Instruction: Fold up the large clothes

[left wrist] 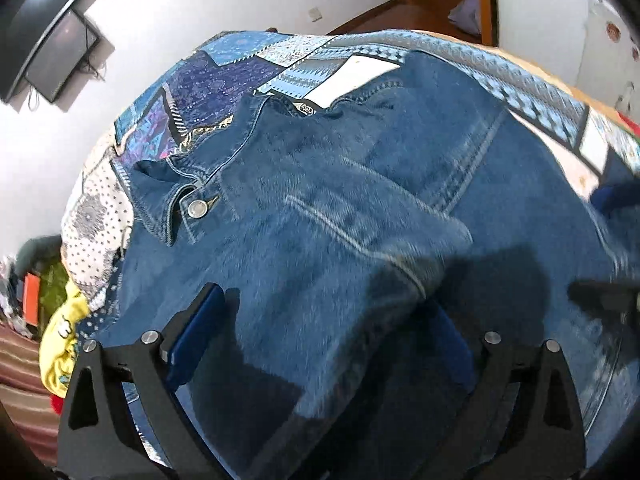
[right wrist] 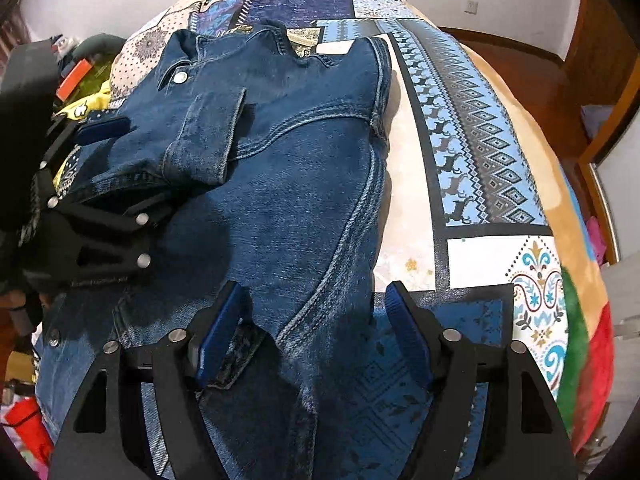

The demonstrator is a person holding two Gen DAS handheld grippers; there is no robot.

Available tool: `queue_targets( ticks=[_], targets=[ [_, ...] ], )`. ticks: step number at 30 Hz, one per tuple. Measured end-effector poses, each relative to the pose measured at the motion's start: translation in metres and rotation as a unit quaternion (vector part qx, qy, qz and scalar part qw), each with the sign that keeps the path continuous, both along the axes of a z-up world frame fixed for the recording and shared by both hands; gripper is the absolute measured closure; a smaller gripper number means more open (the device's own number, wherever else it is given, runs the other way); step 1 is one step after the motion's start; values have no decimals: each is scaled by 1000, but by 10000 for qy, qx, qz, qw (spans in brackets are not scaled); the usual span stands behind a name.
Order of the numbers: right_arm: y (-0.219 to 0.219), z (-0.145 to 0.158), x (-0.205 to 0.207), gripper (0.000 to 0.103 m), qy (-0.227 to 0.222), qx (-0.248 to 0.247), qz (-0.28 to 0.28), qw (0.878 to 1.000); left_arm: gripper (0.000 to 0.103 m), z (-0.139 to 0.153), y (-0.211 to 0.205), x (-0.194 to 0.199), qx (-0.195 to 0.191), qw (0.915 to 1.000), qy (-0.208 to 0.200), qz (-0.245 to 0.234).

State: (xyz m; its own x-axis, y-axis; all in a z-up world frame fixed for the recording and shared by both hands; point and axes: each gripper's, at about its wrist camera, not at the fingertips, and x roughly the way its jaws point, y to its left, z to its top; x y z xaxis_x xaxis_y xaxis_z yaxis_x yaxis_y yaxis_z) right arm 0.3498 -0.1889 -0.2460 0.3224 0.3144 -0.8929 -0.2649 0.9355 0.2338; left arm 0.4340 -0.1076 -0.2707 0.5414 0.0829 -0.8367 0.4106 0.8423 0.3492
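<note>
**Mia:** Right up close are the blue pads of the right gripper. Its jaws are wide apart, and the bottom of the denim jacket lies between them. They are not pinching it.

**Tom:** Where is the other one?

**Mia:** The left gripper is just beside it, over the jacket's left side. Its jaws are wide too. The folded sleeve comes down toward them, and its cloth covers the right pad, so I can't tell if anything is held.

**Tom:** Which way does the jacket lie?

**Mia:** It lies flat on the bed, on the patterned blue bedspread. It runs long, straight away from both grippers. The hem is near us and the collar is far off.

**Tom:** So what matters next?

**Mia:** I think the hem has to go up toward the collar. The right gripper is nearer the hem's free corner. The left one is nearer the sleeve.
</note>
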Motion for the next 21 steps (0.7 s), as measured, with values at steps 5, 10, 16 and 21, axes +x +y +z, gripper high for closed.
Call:
queue_targets(
  ticks=[5, 10, 16, 21],
  targets=[
    [3, -1, -2, 26, -103, -44, -22, 9999, 45, -1, -5, 9, -463, 9987, 179, 62],
    [7, -1, -2, 25, -147, -102, 18, 9998, 79, 24, -4, -1, -697, 9971, -260, 133],
    [9, -2, -3, 24, -160, -182, -9, 9997, 87, 77, 39, -2, -1320, 9866, -690, 668],
    [9, -1, -2, 24, -92, -250, -40, 9996, 88, 114, 112, -9, -1798, 9693, -1060, 1303]
  ],
)
